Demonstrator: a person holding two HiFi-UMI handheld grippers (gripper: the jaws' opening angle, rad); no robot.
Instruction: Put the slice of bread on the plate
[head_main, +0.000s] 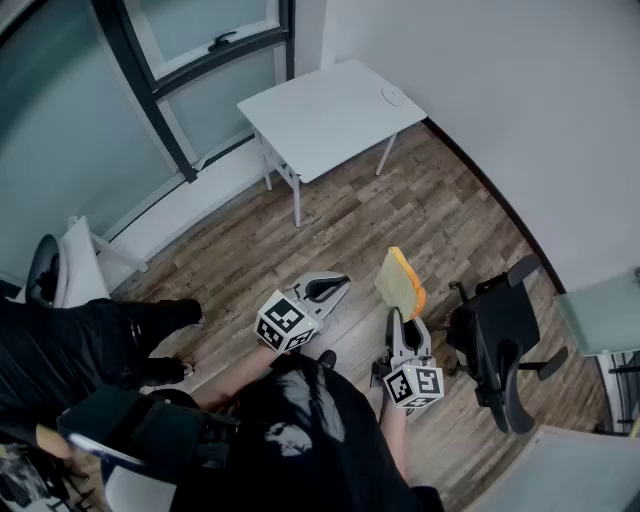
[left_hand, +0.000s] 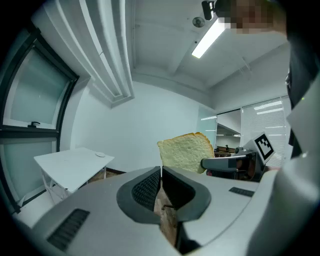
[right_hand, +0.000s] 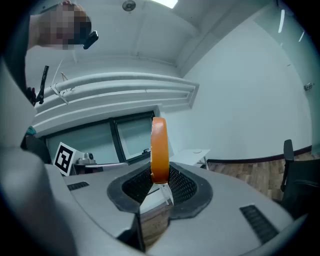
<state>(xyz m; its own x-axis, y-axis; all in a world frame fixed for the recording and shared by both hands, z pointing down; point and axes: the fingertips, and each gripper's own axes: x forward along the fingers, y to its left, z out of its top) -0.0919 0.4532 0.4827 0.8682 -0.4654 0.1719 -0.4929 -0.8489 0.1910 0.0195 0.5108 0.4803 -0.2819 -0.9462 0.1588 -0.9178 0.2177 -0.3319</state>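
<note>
Slice of bread (head_main: 400, 283), pale crumb, orange-brown crust, square with a domed top. Head view: it stands on edge in the air over the brown wood-plank floor (head_main: 440, 215), its lower edge pinched in the grey two-jaw right gripper (head_main: 397, 320). Well apart, up the frame, is the white rectangular table (head_main: 320, 130), with the small round white plate (head_main: 393, 96) near its far corner. The grey left gripper (head_main: 333, 288) is just beside the right one, jaws together. A black office chair (head_main: 500, 335) stands to the right of the carrying hand. Left gripper view: the left gripper (left_hand: 161, 176) has its pads meeting with nothing between them. Beyond them the slice of bread (left_hand: 185, 152) shows its broad face, upright with no sag, held from below by the right gripper (left_hand: 215, 163). The table (left_hand: 70, 162) and plate (left_hand: 101, 154) lie off to the left. Right gripper view: the bread (right_hand: 159, 147) is seen edge-on, crust toward the camera. The right gripper (right_hand: 159, 181) is closed narrow on its bottom margin, and most of the slice stands free above the pads. Judgement: light and soft, easily dented. A hold on one edge carries the weight, but a harder squeeze would likely crush it. The crust rim looks the firmest place to grip. The smooth, even orange edge hints at a foam model, which would be springy rather than crumbly. A tilt could let it slip on the ribbed pads.
</note>
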